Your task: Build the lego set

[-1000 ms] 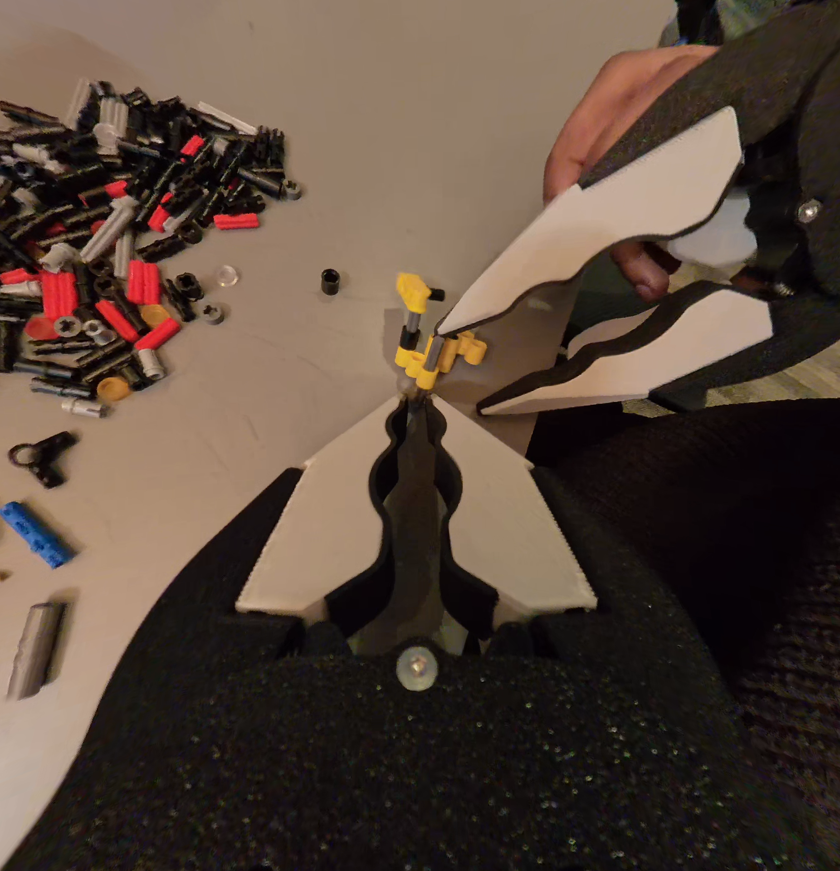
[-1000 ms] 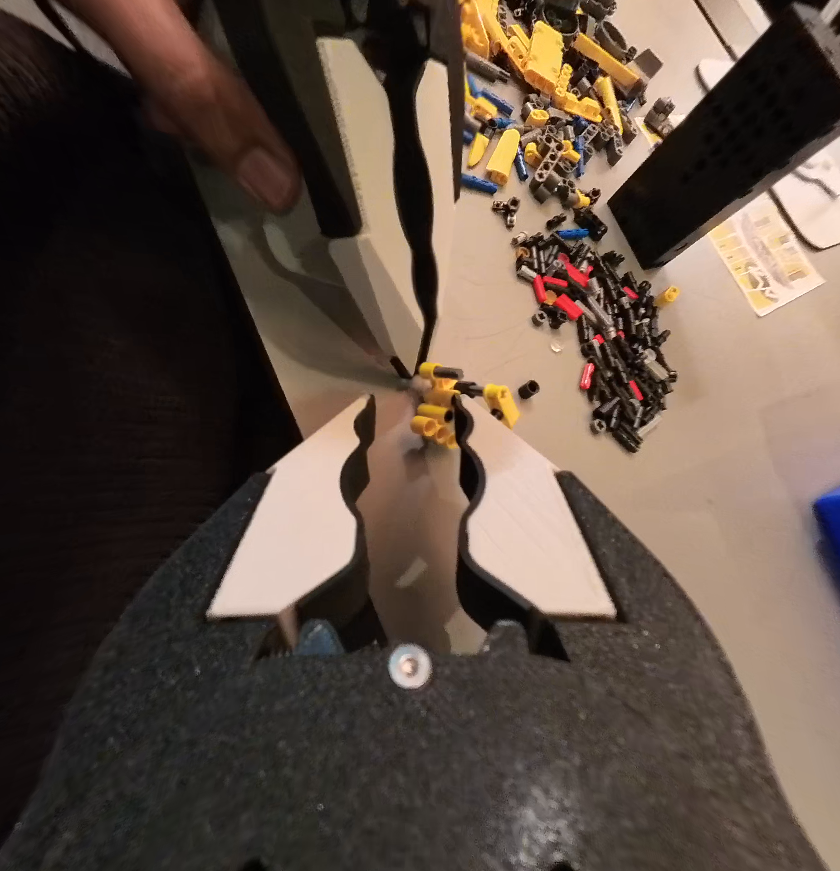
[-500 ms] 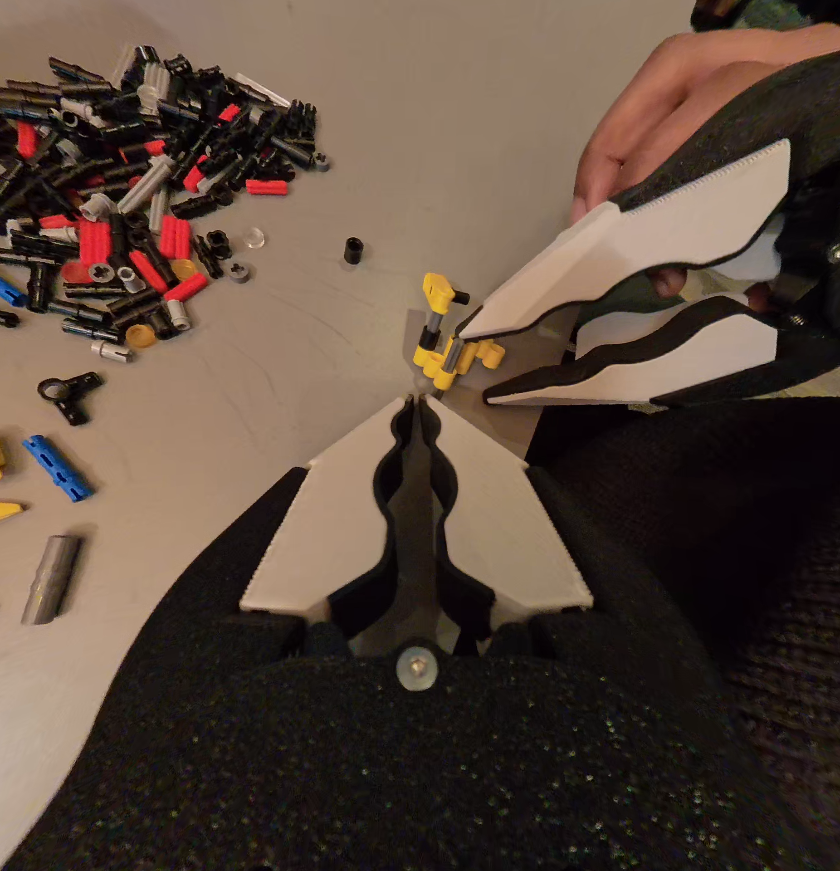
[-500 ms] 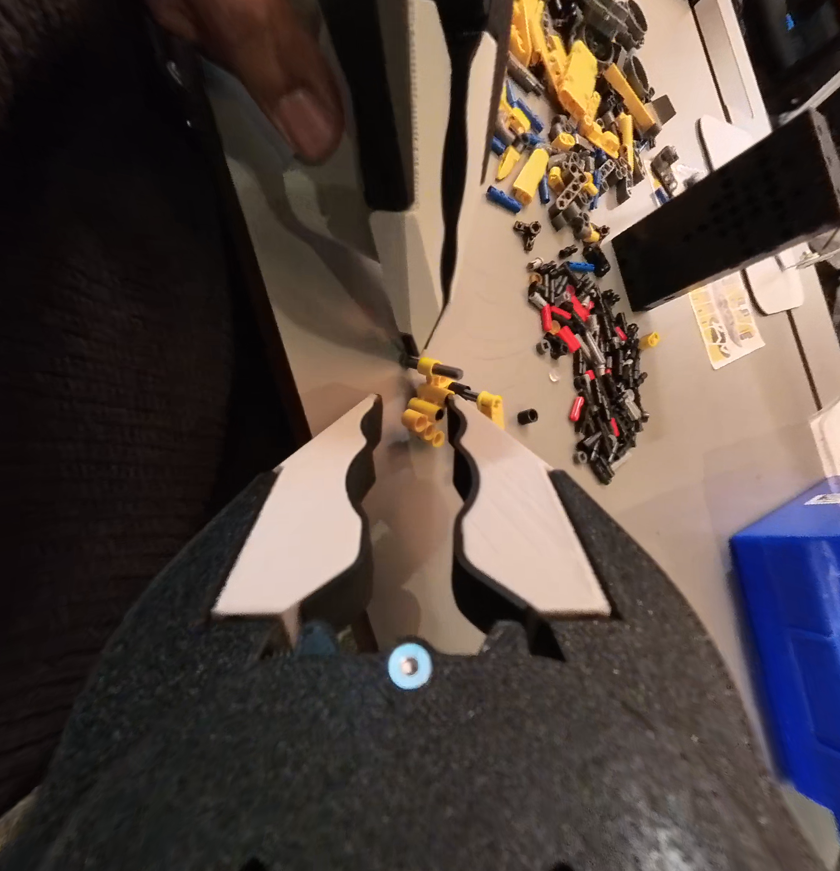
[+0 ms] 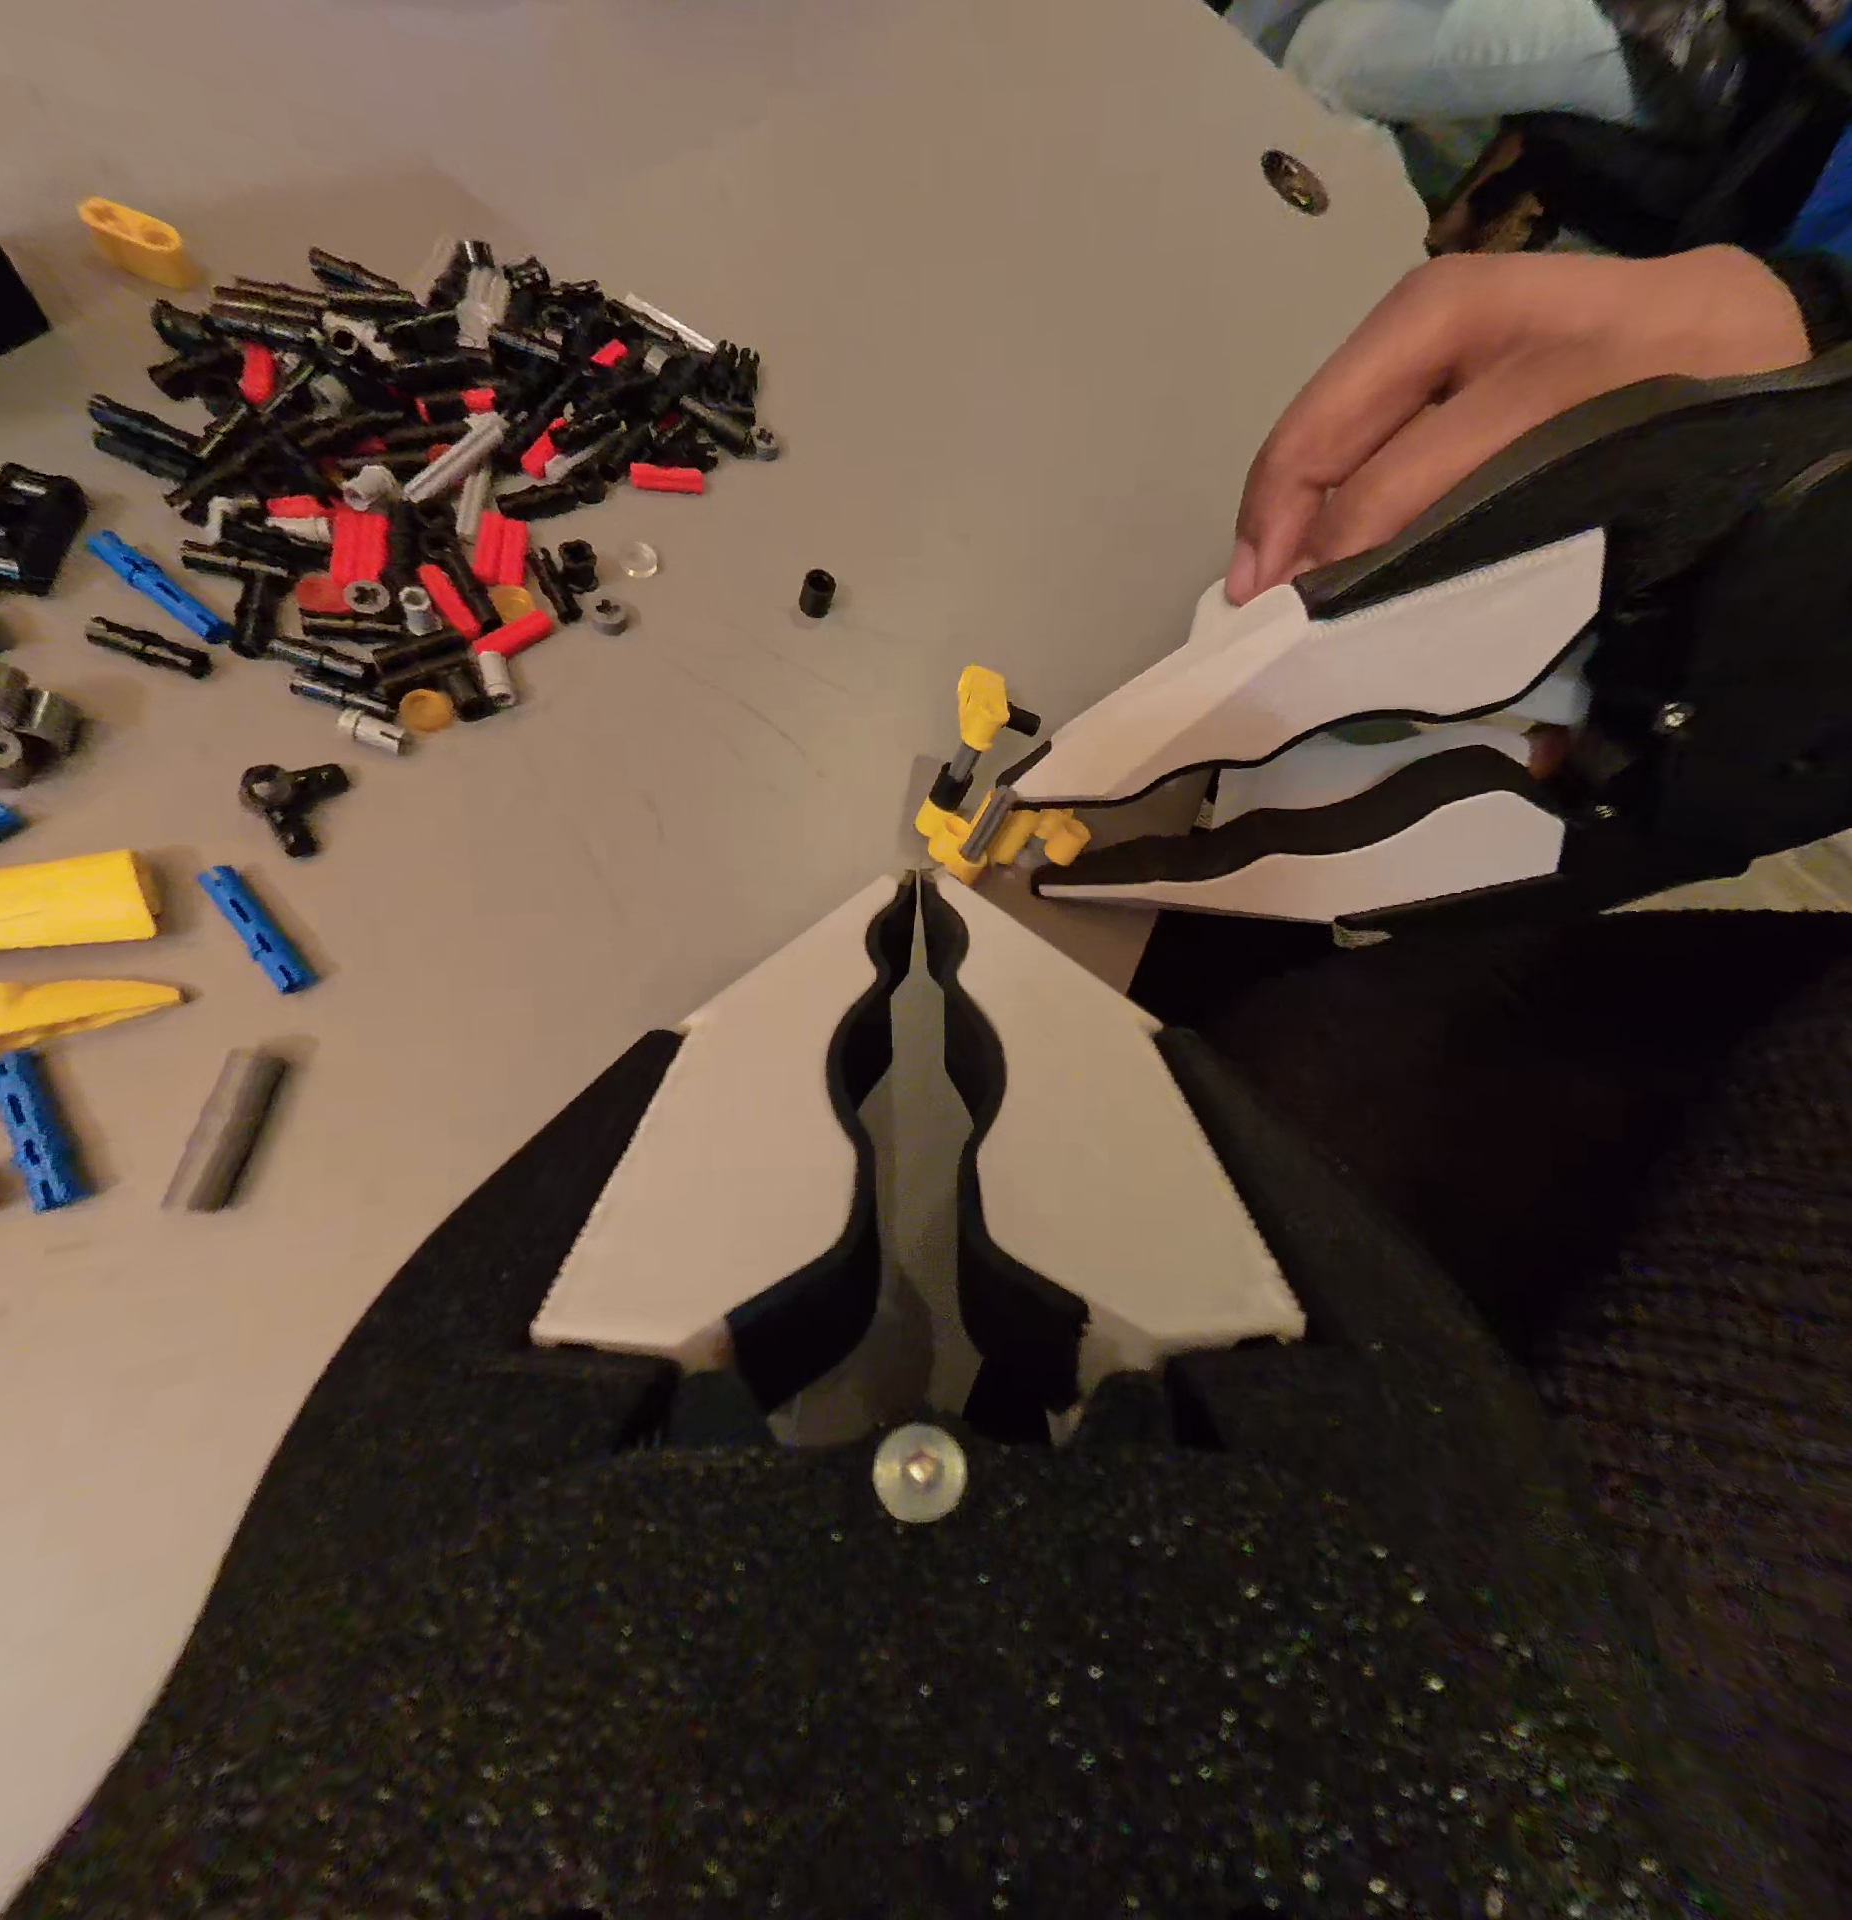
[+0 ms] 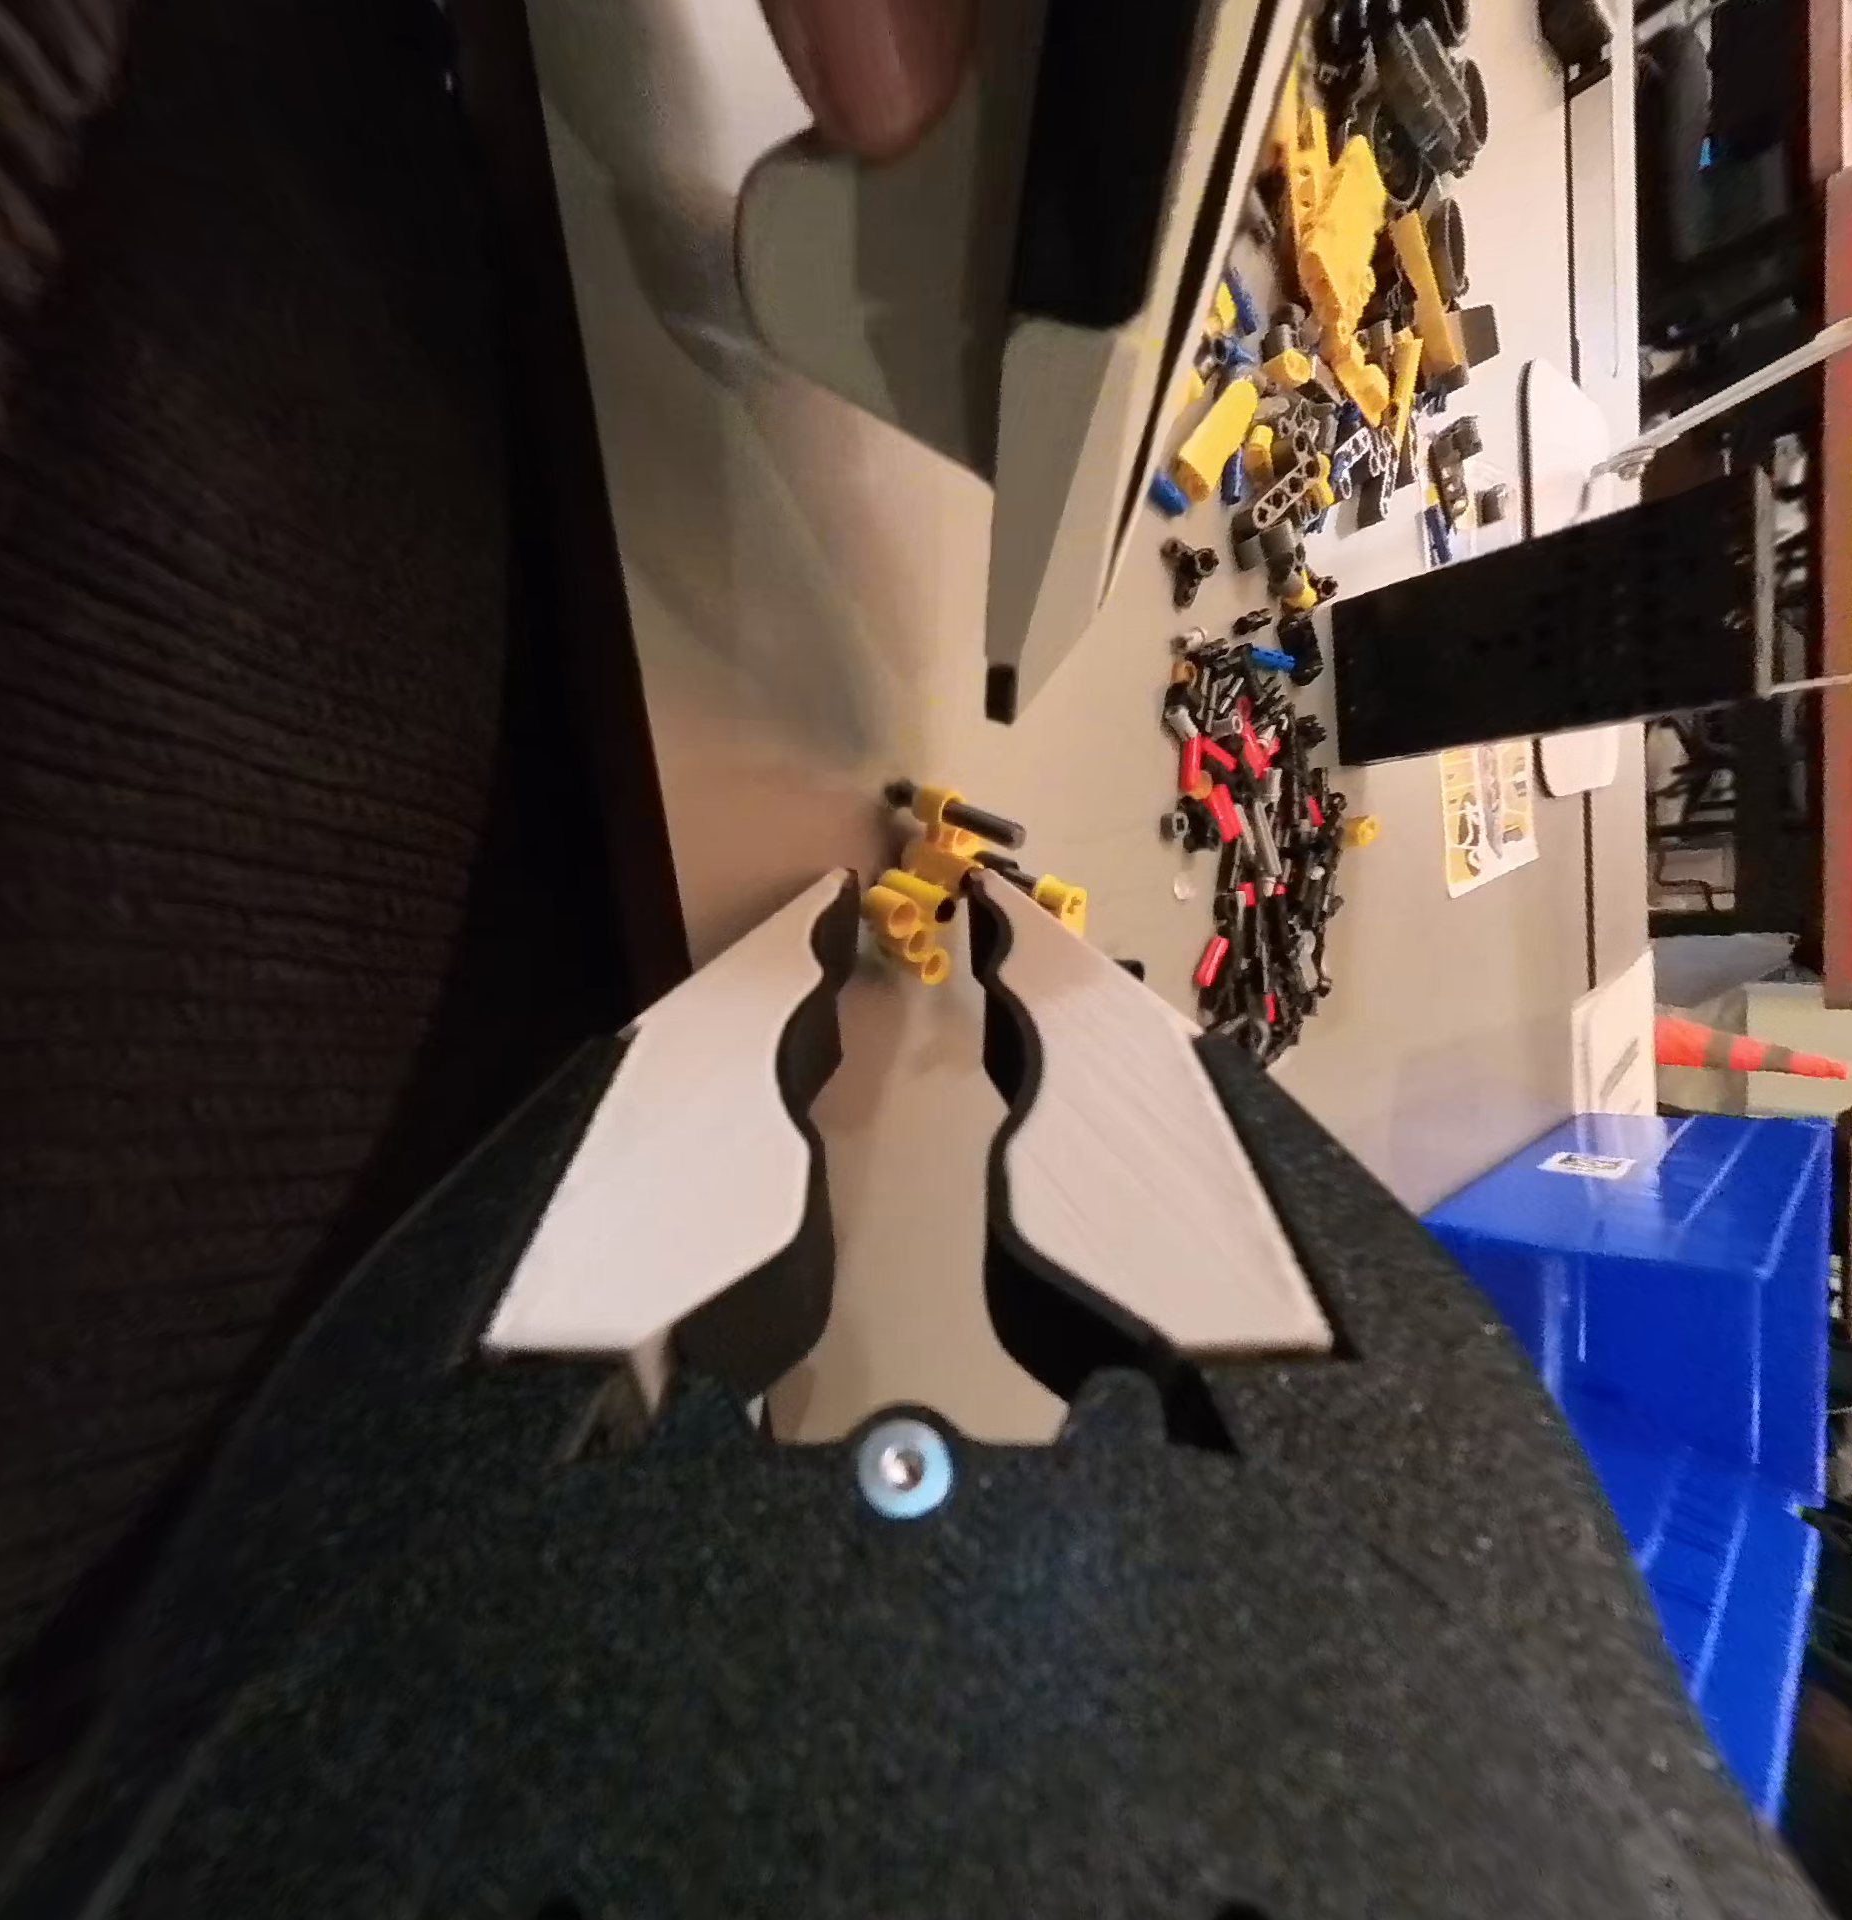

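Nearby, a blue bin [image 6: 1639,1288] stands off the right side of the table [image 5: 1005,312]; its contents are hidden. Close to the table's near edge, the right gripper [image 5: 1026,842] comes in level from the right, its fingers pinching a small yellow assembly [image 5: 969,805] of connectors and pins. Bare tabletop separates this from the pile of black and red pins [image 5: 423,499]. Just below the assembly, the left gripper [image 5: 917,883] has its tips pressed together, holding nothing.
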